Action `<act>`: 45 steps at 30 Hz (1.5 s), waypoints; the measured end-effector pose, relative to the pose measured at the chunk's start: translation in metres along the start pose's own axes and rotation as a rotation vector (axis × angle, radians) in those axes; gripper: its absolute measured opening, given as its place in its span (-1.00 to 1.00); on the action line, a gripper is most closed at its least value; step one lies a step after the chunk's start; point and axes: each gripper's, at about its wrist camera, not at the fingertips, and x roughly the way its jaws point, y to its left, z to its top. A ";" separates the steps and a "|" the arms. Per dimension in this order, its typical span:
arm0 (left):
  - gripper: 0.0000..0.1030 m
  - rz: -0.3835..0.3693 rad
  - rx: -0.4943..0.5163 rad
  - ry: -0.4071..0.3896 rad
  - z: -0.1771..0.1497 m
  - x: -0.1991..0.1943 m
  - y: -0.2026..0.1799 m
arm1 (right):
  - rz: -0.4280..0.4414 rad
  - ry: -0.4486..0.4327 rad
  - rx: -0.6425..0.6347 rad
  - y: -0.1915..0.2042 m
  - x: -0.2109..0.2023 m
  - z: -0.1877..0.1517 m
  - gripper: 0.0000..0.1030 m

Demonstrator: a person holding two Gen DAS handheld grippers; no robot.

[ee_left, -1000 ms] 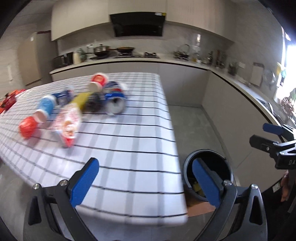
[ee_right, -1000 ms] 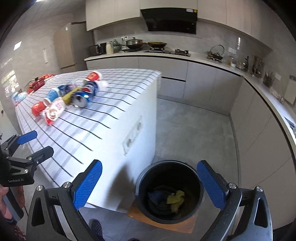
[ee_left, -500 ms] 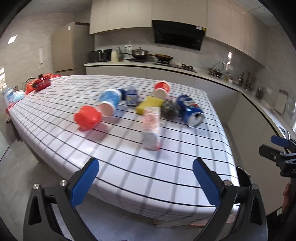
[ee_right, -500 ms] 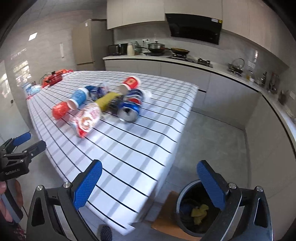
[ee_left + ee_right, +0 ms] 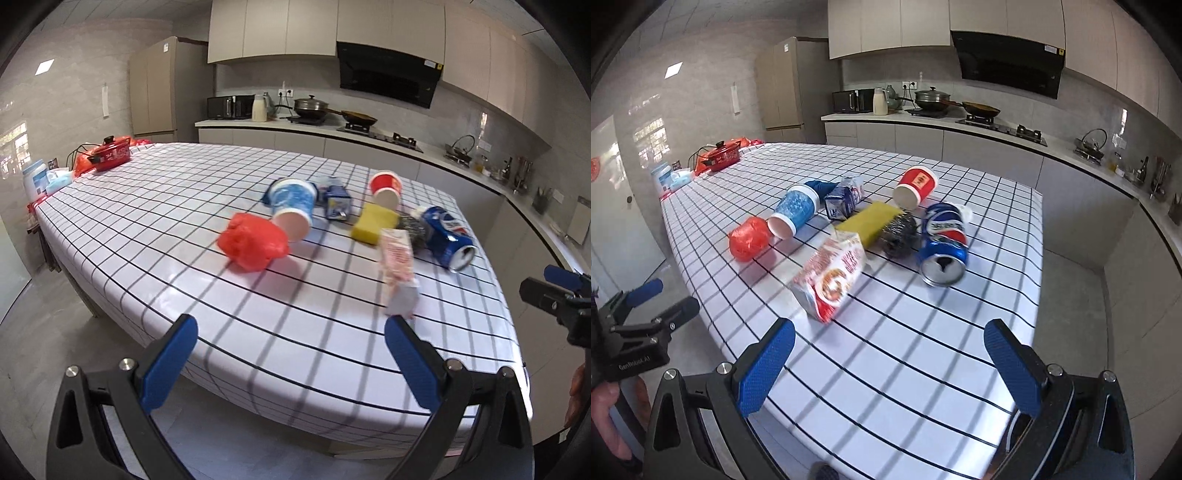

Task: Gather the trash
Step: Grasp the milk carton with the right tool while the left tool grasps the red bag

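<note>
Right wrist view: we see the trash at twelve o'clock on the checked table [image 5: 960,332], none collected: Pepsi can [image 5: 943,243], snack packet [image 5: 831,277], red cup [image 5: 916,186]. Right gripper [image 5: 886,363] and left gripper [image 5: 290,356] spread, empty; the left one's body reads "GenRobot.AI".

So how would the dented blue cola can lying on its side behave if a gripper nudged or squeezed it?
The dented blue cola can lies on its side on the checked tablecloth, so a nudge would probably roll it, unevenly given the dents. Its mouth looks open, so it is likely empty and light. Thin, already creased walls would probably buckle further under a firm squeeze.
</note>
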 end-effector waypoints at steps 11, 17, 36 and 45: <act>0.91 -0.025 0.013 0.027 0.026 0.051 0.032 | 0.022 0.022 0.061 0.042 0.058 0.033 1.00; 0.80 -0.062 0.004 0.053 0.041 0.083 0.041 | 0.025 0.061 0.080 0.051 0.094 0.042 0.86; -0.26 -0.146 -0.019 0.170 0.056 0.149 0.045 | 0.051 0.176 0.148 0.045 0.163 0.045 -0.31; -0.44 -0.147 -0.018 0.113 0.057 0.123 0.049 | 0.076 0.147 0.148 0.043 0.149 0.048 -0.34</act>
